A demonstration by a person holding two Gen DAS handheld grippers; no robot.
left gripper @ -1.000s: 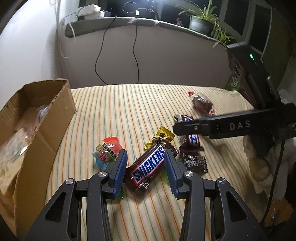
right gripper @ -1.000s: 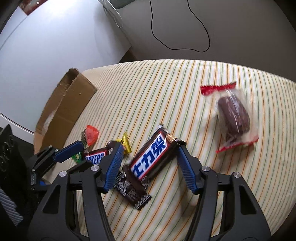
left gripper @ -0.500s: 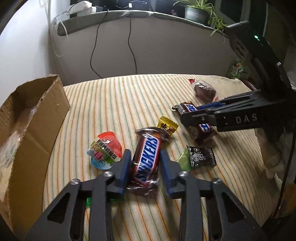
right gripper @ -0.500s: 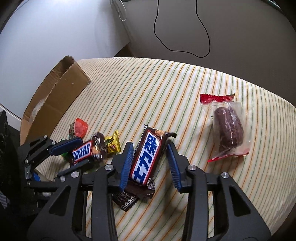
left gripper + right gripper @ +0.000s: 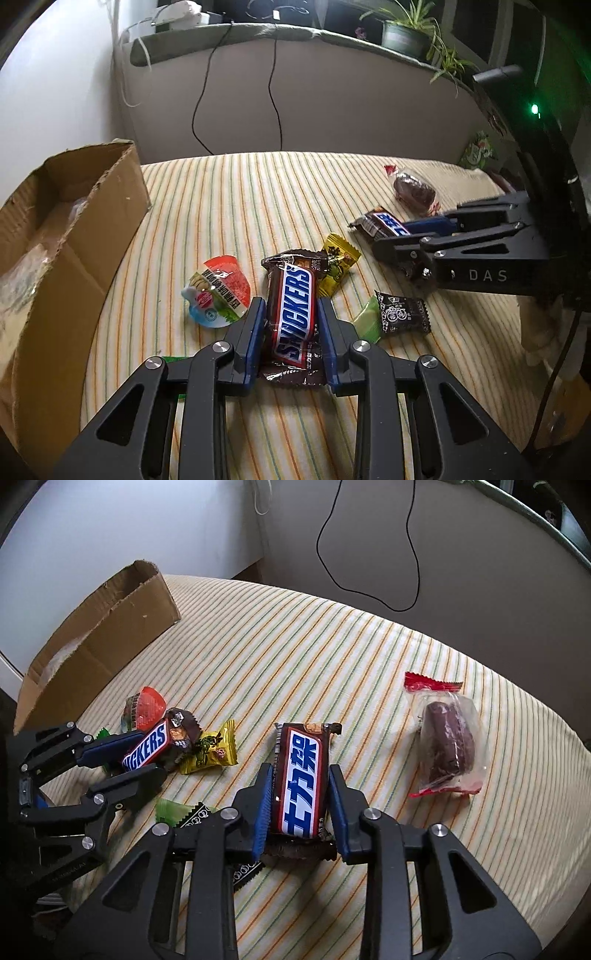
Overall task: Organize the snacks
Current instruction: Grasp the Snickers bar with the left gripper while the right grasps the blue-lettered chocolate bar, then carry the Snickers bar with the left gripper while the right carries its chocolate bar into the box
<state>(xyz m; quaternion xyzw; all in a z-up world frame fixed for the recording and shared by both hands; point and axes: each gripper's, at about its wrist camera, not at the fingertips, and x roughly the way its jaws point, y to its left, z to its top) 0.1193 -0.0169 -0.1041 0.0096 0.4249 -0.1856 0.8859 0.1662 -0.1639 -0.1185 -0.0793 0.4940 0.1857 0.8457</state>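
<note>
The left gripper [image 5: 291, 317] is clamped on a brown bar [image 5: 294, 306] whose white-and-blue label reads SNICKERS, its blue pads pressing both long sides. The right gripper [image 5: 300, 794] is closing on a second brown bar [image 5: 303, 775], its pads already against the wrapper; that label carries white Chinese characters on blue. Each bar lies on the striped cloth [image 5: 229, 206] with its long axis running away from its own gripper, in line with the fingers. The side of the right gripper's black body reads "DAS". Beside the left-hand bar lie a round jelly cup [image 5: 218, 291] with a red-and-white printed lid, a yellow candy [image 5: 338, 264] touching the bar's far end, and a small black packet [image 5: 402, 312] over a green wrapper [image 5: 367, 319]. A clear bag with a dark cake [image 5: 447, 738] sits well apart to the right. An open cardboard box [image 5: 74, 236] stands at the cloth's left edge. Behind, black cables [image 5: 203, 103] hang down a grey wall, and a potted plant [image 5: 406, 31] sits on the ledge above.
</note>
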